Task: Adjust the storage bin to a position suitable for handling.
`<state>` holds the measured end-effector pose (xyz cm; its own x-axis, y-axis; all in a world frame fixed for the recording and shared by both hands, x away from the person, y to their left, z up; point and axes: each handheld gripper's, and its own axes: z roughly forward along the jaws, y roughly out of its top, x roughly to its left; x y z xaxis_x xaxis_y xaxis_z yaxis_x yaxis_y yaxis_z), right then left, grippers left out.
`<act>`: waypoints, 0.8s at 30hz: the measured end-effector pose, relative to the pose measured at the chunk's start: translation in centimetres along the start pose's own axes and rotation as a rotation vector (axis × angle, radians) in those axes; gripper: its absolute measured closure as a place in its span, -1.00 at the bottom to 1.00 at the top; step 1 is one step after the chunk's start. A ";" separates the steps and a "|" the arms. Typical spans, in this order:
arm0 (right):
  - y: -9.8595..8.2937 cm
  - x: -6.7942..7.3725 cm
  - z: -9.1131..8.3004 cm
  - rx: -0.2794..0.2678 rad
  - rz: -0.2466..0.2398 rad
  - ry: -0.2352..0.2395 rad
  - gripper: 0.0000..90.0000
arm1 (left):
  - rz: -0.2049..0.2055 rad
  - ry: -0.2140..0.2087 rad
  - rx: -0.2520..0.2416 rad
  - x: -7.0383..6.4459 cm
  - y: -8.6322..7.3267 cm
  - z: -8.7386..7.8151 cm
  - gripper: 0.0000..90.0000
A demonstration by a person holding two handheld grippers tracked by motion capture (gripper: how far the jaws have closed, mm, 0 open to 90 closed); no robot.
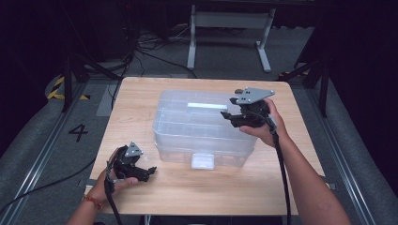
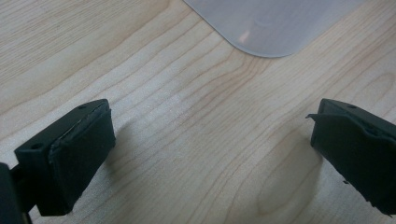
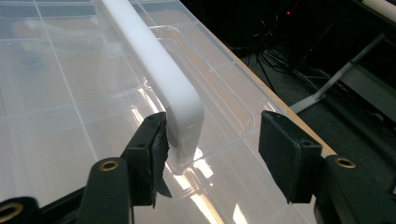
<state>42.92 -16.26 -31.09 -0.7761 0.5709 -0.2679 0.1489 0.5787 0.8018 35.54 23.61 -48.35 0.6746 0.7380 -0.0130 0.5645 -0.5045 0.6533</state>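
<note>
Clear plastic storage box (image 1: 202,124) — right gripper (image 3: 212,140), jaws wide, straddling its white handle (image 3: 154,70) (approach step; closing next), left gripper (image 2: 210,154) wide, idle beside the box.

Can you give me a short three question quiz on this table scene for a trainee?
1. True or false: the left hand-held gripper is shut on a cup.
2. Which part of the clear plastic box sits between the open jaws of the right hand-held gripper? A) front latch B) white handle C) a corner of the base
3. Fill in: the left hand-held gripper hovers over the bare wooden ____.

Key
1. False: its jaws stand open over the table.
2. B: the end of the white handle on the lid.
3. table
</note>
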 end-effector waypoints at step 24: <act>1.5 0.9 0.7 0.038 -0.077 0.045 0.63 | 0.013 0.030 -0.014 -0.2 0.5 -0.6 -0.58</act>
<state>42.82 -14.47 -30.49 -0.8129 0.4972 -0.3032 0.1101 0.6424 0.7584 35.36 23.46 -47.61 0.6672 0.7446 0.0187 0.5485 -0.5082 0.6640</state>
